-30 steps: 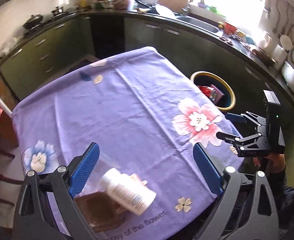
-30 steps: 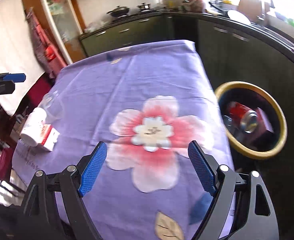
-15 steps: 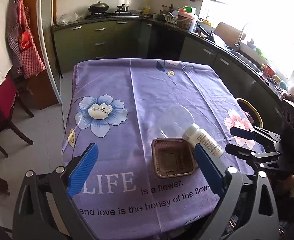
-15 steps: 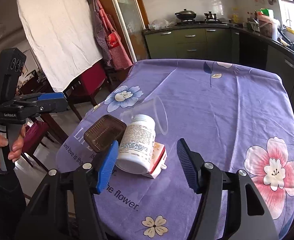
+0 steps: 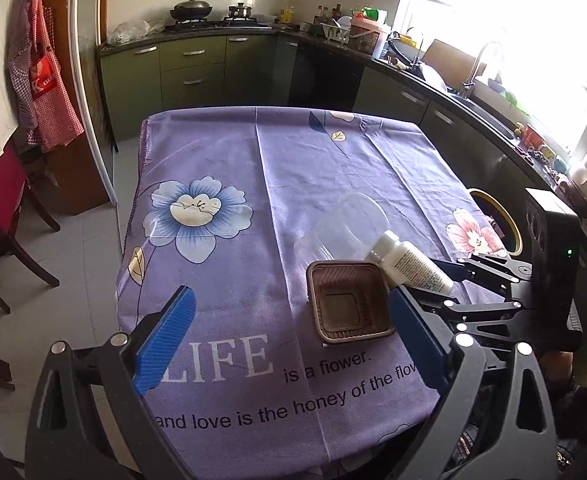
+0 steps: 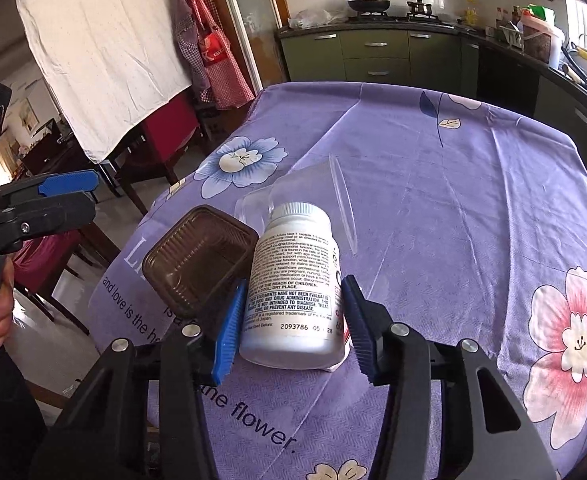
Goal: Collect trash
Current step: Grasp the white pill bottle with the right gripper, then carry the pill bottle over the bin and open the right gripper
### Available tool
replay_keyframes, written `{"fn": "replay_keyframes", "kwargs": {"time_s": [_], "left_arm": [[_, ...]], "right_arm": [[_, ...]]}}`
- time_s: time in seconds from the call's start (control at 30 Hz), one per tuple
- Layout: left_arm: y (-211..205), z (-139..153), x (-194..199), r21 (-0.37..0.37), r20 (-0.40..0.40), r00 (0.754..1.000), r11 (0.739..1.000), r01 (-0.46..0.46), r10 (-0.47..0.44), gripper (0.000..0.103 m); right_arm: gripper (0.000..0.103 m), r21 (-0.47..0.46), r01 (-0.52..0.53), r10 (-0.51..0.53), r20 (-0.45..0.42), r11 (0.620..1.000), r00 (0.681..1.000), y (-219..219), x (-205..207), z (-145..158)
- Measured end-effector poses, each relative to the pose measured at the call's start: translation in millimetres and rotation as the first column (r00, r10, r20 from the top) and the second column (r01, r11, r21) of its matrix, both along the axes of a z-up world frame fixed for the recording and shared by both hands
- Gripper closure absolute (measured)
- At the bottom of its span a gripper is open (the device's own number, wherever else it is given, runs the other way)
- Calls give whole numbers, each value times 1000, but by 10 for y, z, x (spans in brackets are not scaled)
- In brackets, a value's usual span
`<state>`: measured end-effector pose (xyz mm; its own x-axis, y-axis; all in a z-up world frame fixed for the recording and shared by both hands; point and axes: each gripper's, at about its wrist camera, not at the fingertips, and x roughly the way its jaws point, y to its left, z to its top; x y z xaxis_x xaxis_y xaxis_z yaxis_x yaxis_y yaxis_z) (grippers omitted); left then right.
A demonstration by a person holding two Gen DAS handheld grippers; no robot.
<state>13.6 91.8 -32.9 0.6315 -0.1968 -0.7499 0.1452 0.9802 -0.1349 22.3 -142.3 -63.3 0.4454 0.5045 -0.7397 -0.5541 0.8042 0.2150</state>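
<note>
A white pill bottle (image 6: 293,284) lies on the purple flowered tablecloth (image 6: 453,200), on top of a small red and white box (image 6: 339,362). My right gripper (image 6: 293,326) is open, its blue pads on either side of the bottle's base, not clamped. A brown plastic tray (image 6: 197,264) sits just left of the bottle and a clear plastic cup (image 6: 313,200) lies on its side behind it. In the left wrist view my left gripper (image 5: 289,344) is open and empty above the table's near edge, with the tray (image 5: 347,306), bottle (image 5: 409,264) and cup (image 5: 345,228) ahead to the right.
A yellow-rimmed bin (image 5: 497,220) stands on the floor past the table's right edge. Dark wooden chairs (image 5: 9,248) stand left of the table. Green kitchen cabinets (image 5: 197,72) and a counter with a sink run along the back and right.
The right gripper has moved in on the bottle and its pads now flank it. The left gripper has come closer to the table's near edge.
</note>
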Motion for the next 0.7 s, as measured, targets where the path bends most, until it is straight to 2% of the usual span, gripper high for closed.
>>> {"fn": "replay_keyframes", "kwargs": {"time_s": [0.33, 0.47, 0.6, 0.7], "left_arm": [[-122, -53, 45, 10, -15, 999, 999, 36, -36, 11], [-162, -40, 59, 8, -13, 999, 999, 44, -44, 11], [-256, -36, 75, 16, -15, 997, 997, 70, -70, 10], [-343, -30, 81, 26, -11, 995, 995, 98, -98, 10]], "right_arm": [[56, 18, -14, 14, 0, 1000, 1000, -62, 24, -40], [56, 43, -19, 19, -3, 999, 1000, -173, 22, 35], [56, 67, -14, 14, -2, 998, 1000, -362, 31, 140], [56, 51, 30, -30, 16, 998, 999, -608, 60, 237]]}}
